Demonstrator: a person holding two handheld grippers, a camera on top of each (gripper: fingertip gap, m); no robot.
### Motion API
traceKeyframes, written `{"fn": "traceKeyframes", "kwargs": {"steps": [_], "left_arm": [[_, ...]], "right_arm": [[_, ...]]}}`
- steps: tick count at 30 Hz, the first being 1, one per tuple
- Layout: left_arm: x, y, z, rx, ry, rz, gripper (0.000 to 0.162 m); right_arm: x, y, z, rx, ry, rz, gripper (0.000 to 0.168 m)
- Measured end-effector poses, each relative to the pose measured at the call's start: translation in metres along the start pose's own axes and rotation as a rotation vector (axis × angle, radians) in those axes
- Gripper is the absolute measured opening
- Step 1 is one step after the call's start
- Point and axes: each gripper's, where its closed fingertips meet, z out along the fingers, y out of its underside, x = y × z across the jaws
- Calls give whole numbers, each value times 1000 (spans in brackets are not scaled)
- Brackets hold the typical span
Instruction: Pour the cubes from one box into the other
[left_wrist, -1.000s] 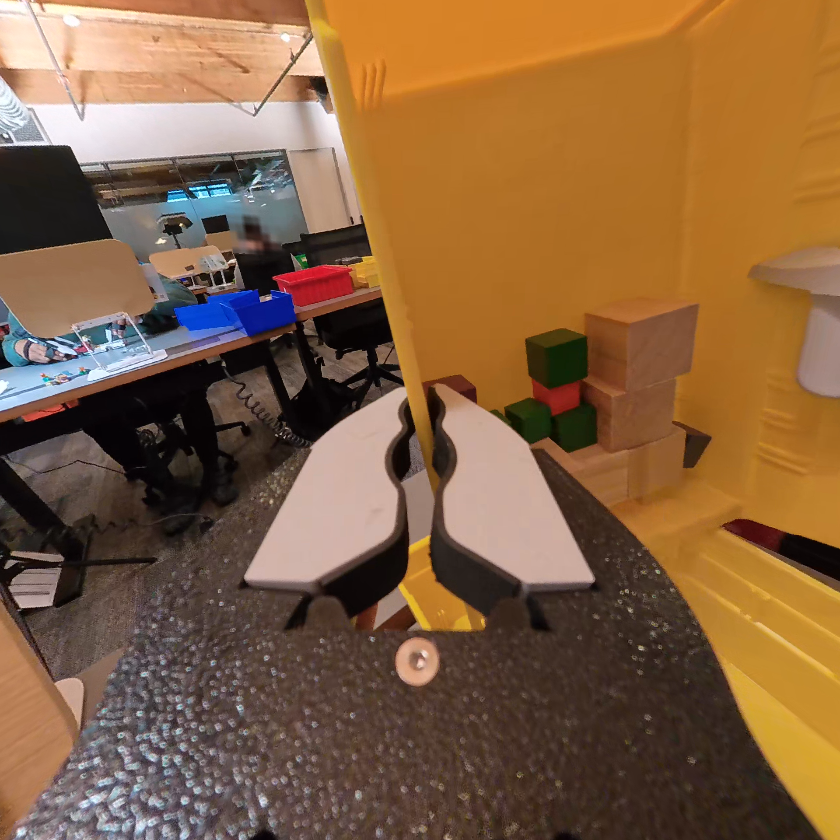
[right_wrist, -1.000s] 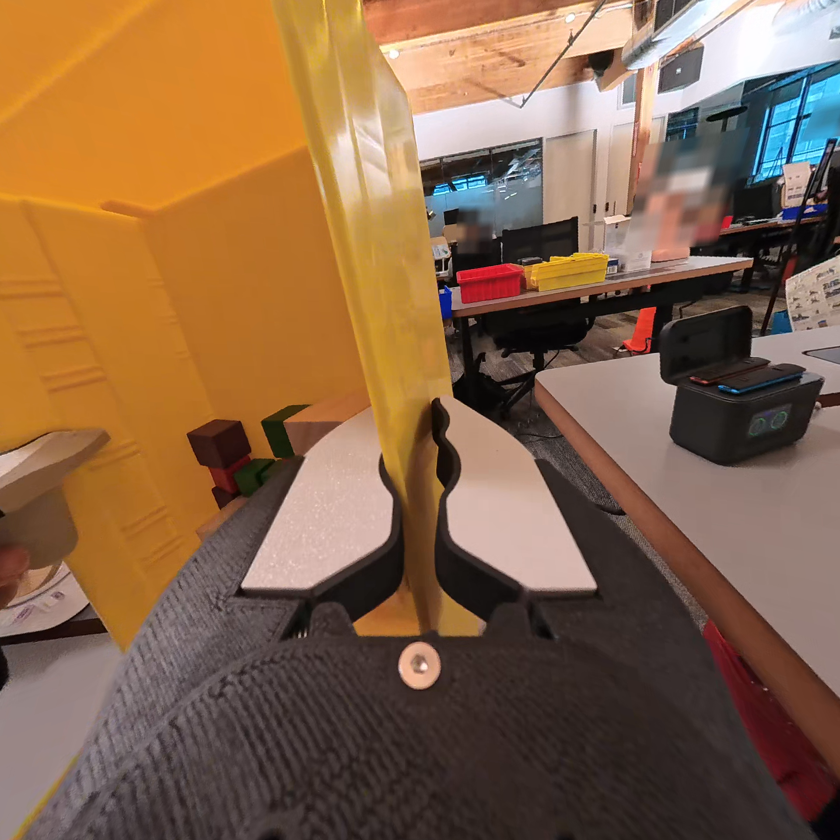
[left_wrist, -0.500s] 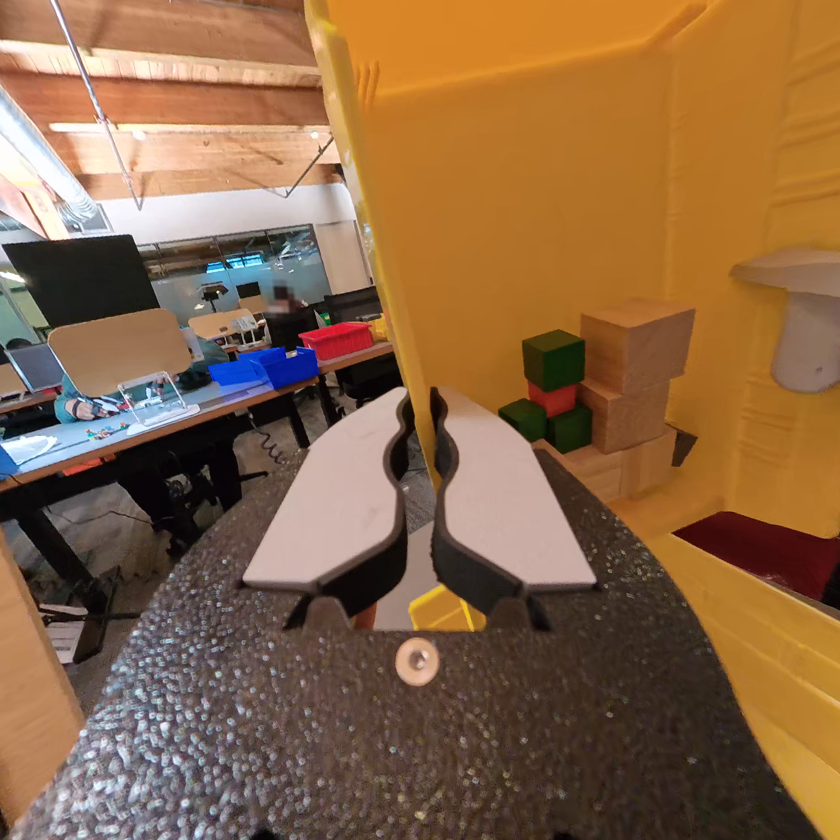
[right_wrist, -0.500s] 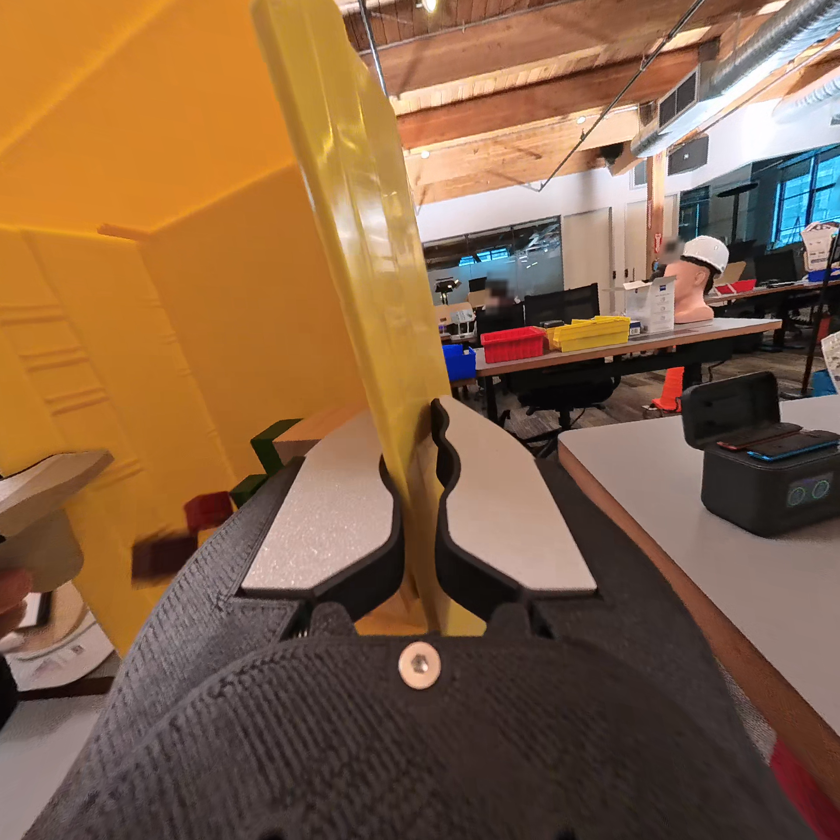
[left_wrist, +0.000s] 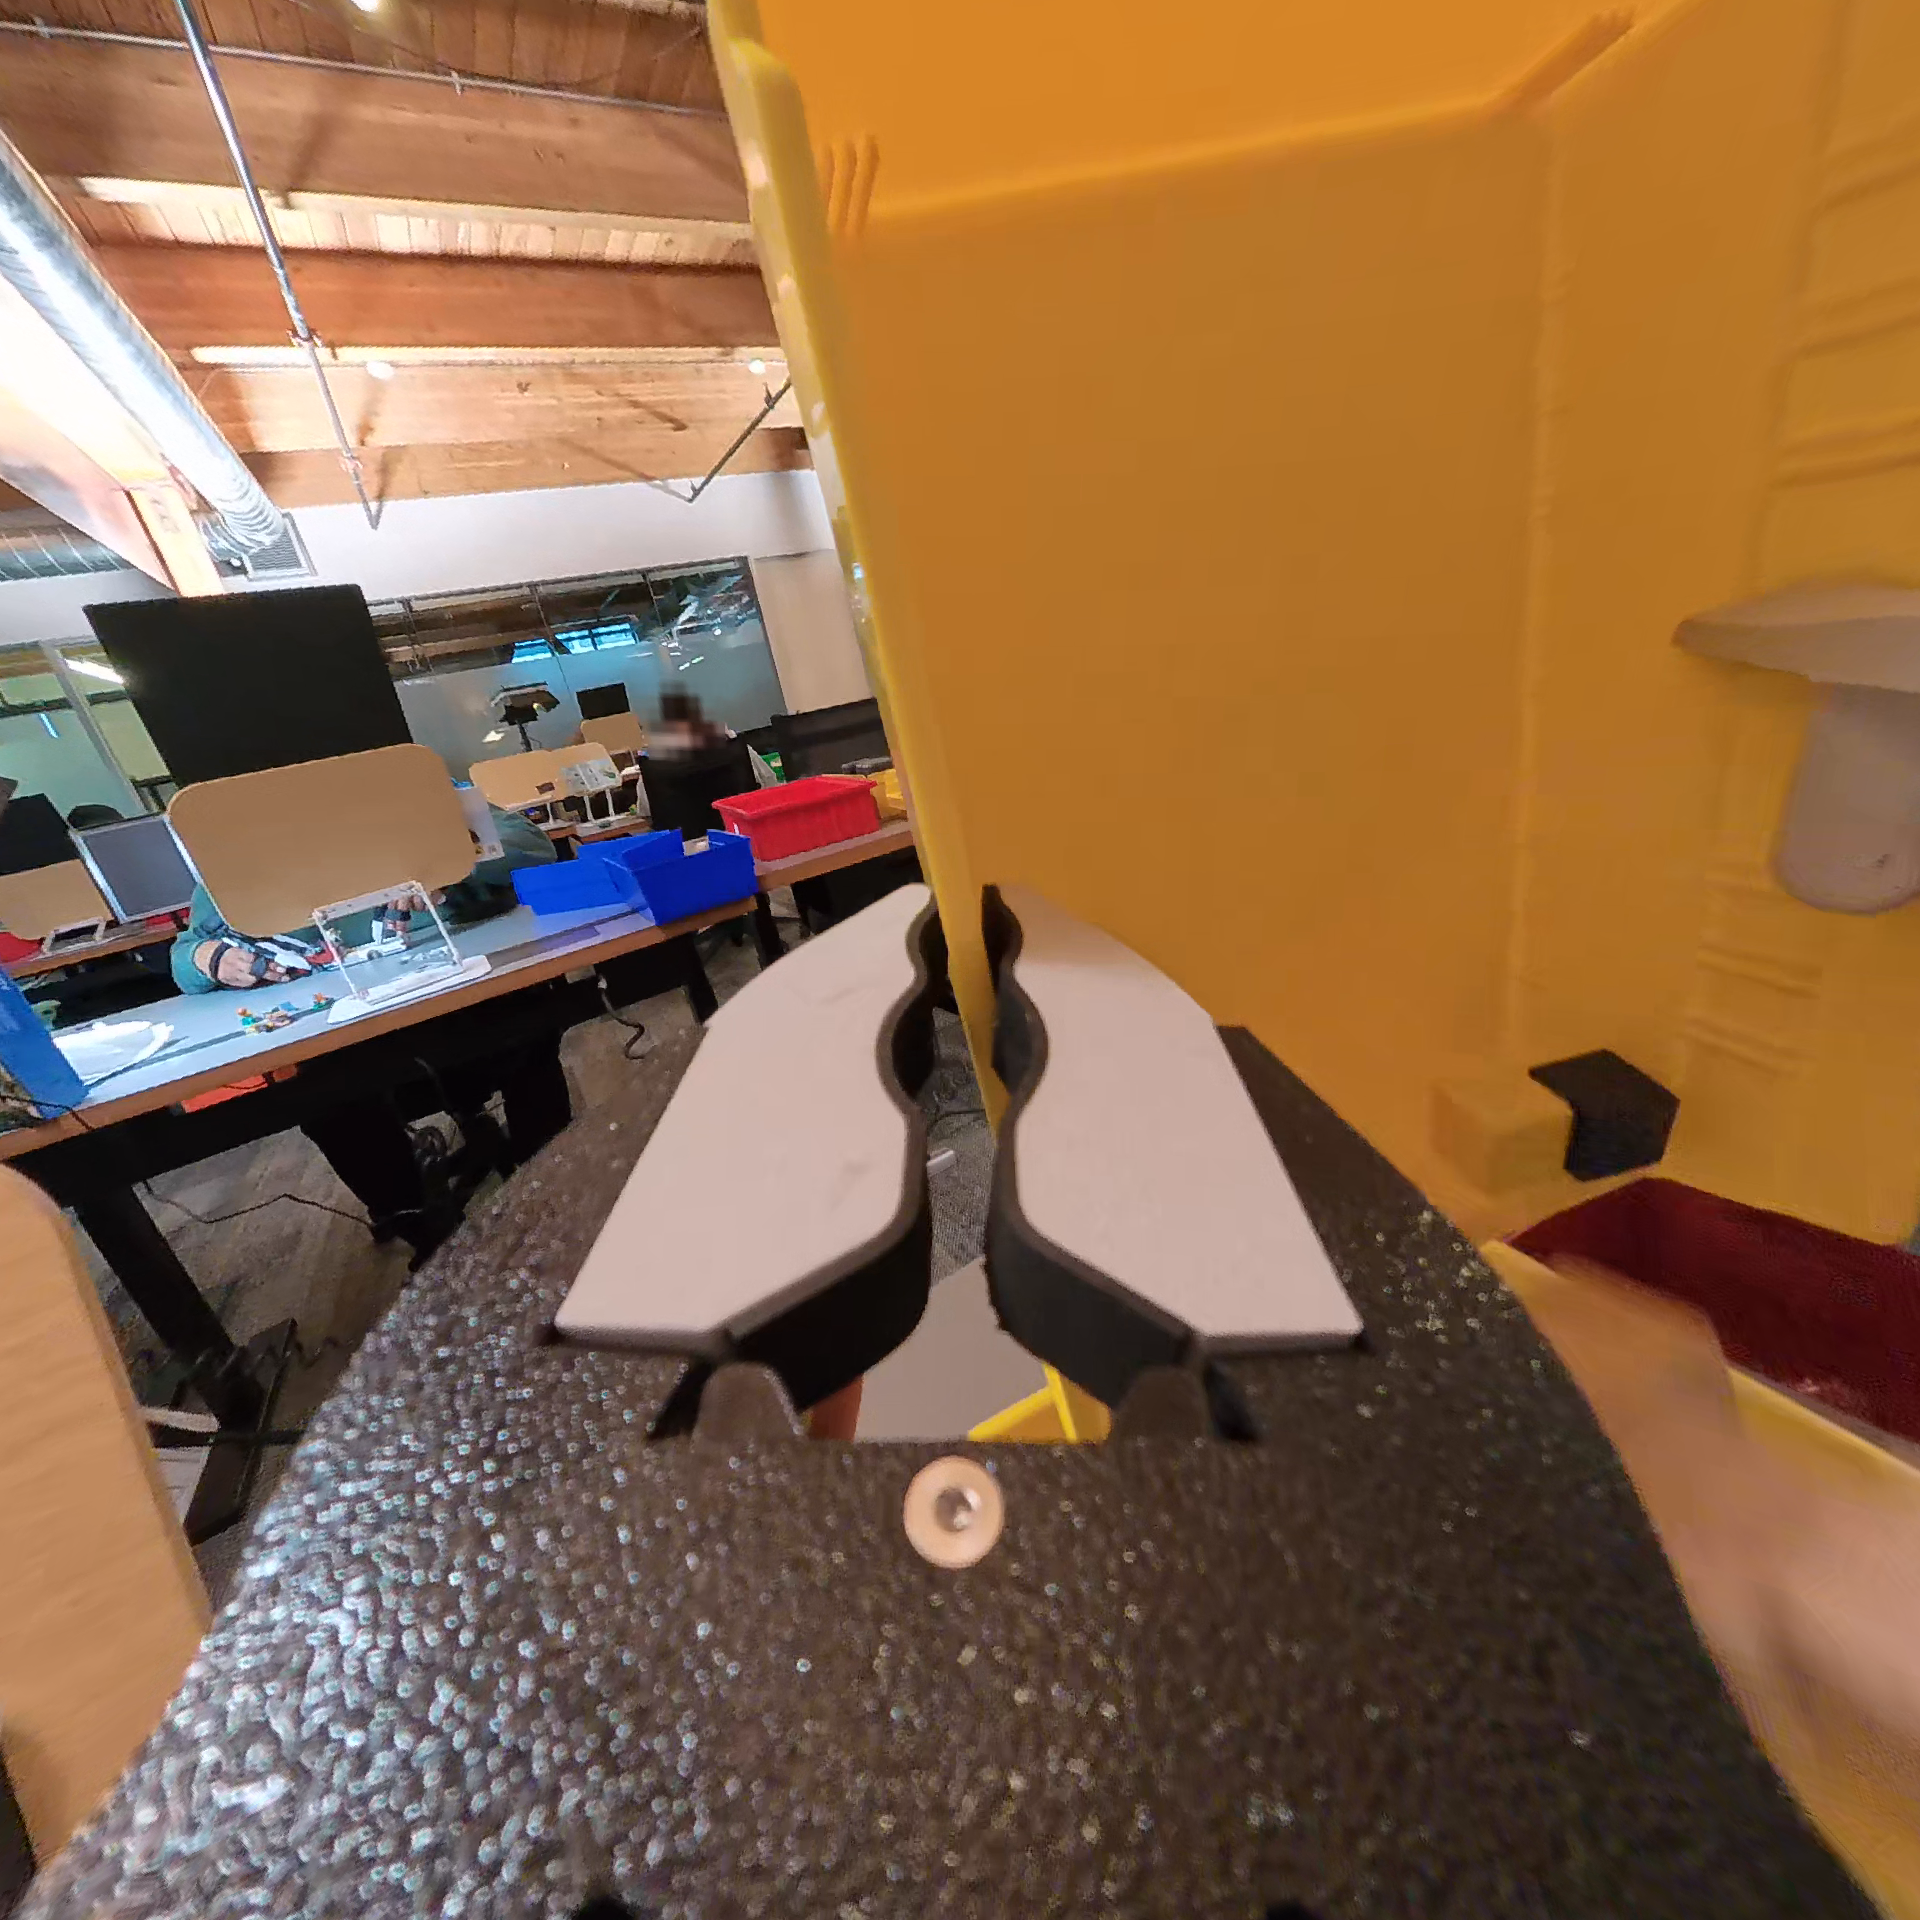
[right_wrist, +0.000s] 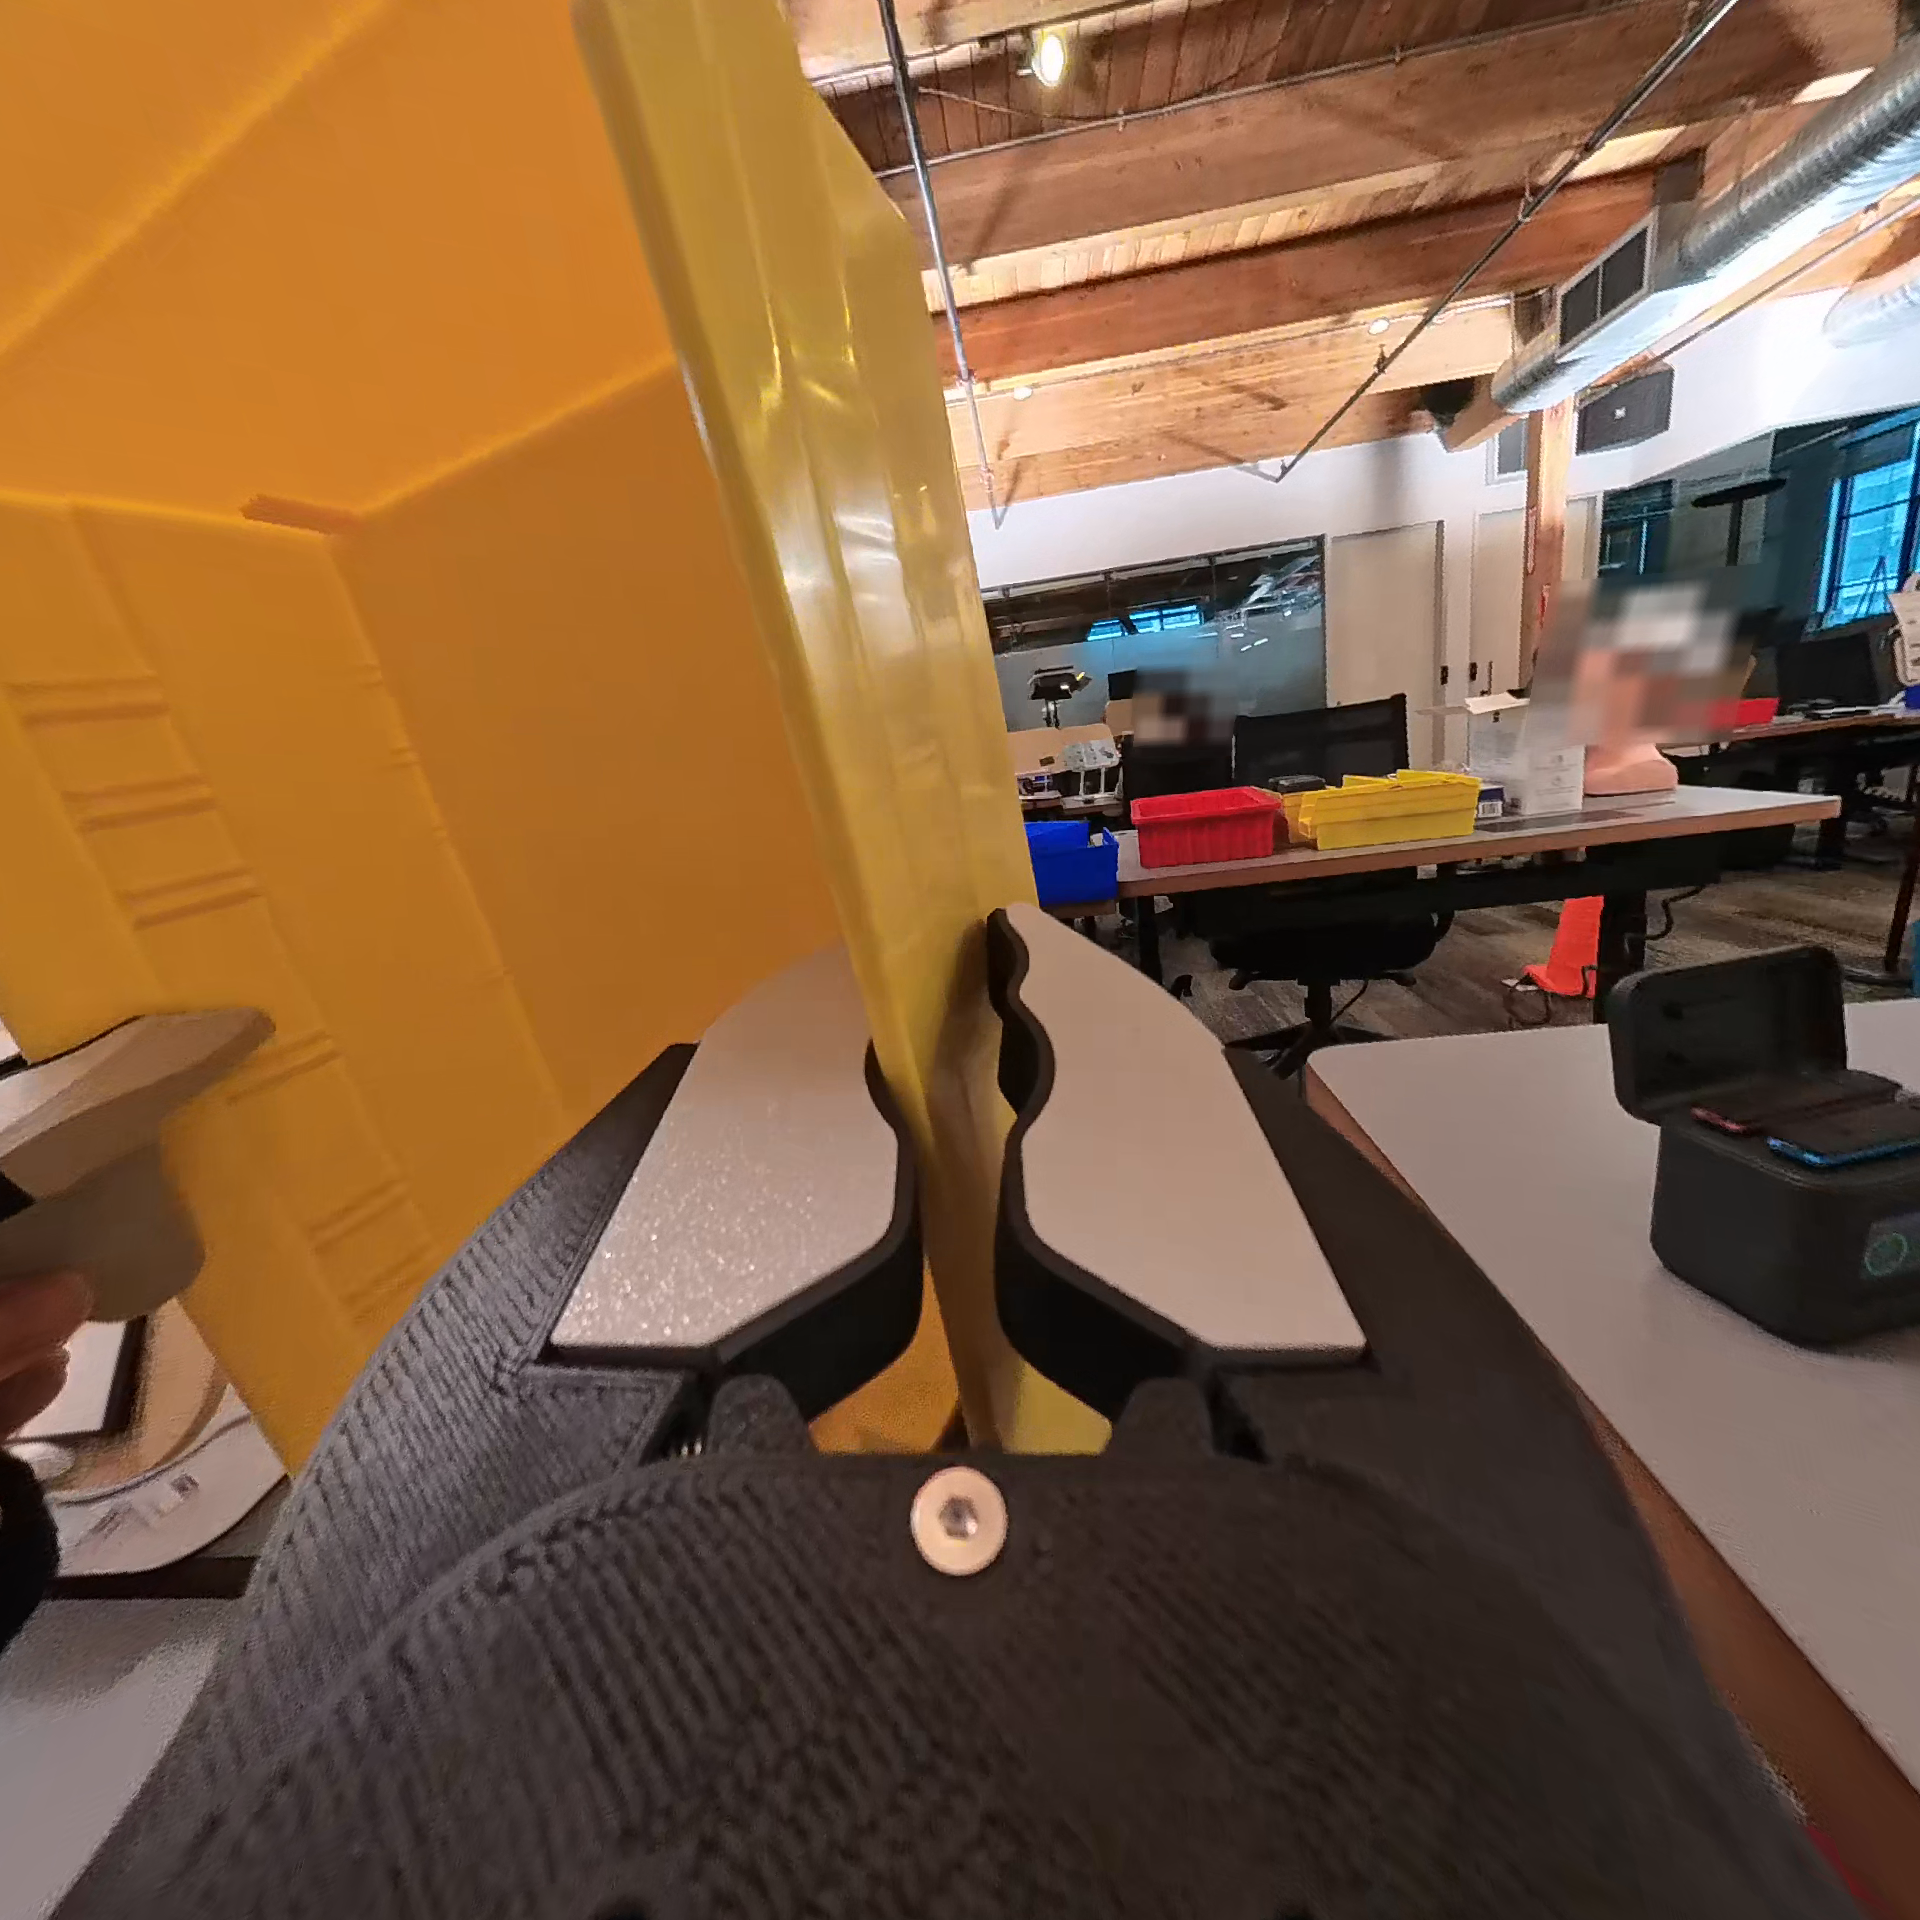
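In the left wrist view, the left gripper (left_wrist: 961, 925), its grey-faced fingers drawn close, pinches the thin side wall of a tipped-up yellow plastic box (left_wrist: 1195, 582) that fills the frame from twelve to four o'clock. No cubes show on the box's orange-lit inner floor; a pale blurred wooden shape (left_wrist: 1704, 1538) streaks past at four o'clock, beside the yellow rim and dark red interior of a second box (left_wrist: 1766, 1288) at about three o'clock. The other gripper's pale fingertip (left_wrist: 1839, 748) presses the far wall at two o'clock. Office tables with blue bins (left_wrist: 665, 878) and a red bin (left_wrist: 800, 821) lie at ten o'clock. In the right wrist view, the right gripper (right_wrist: 971, 966) clamps the opposite glossy wall of the same yellow box (right_wrist: 416, 665), which rises from the centre to eleven o'clock with its hollow showing bare. The left gripper's fingertip (right_wrist: 114, 1132) grips the far wall at nine o'clock. A grey tabletop (right_wrist: 1558, 1247) holding an open black case (right_wrist: 1787, 1153) sits at three o'clock.
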Motion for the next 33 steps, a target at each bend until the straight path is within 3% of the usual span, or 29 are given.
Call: {"fn": "traceKeyframes", "kwargs": {"steps": [7,13,18,27,30,33], "left_arm": [[-6,-16,0,34,-15,-2,5],[-6,-11,-4,35,-7,-20,5],[-1,-13,-9,84,10,-46,6],[2,-12,-10,94,23,-52,7],[3,-8,-9,60,41,-43,7],[6,1,-13,-42,76,-41,8]], "right_arm": [[-5,-8,2,10,-6,-14,9],[-7,-5,-1,6,-11,-21,9],[-11,-21,-10,111,-11,-52,9],[-8,-17,-12,100,-11,-53,10],[-5,-9,-14,50,1,-32,10],[-2,8,-20,-117,54,-105,7]]}}
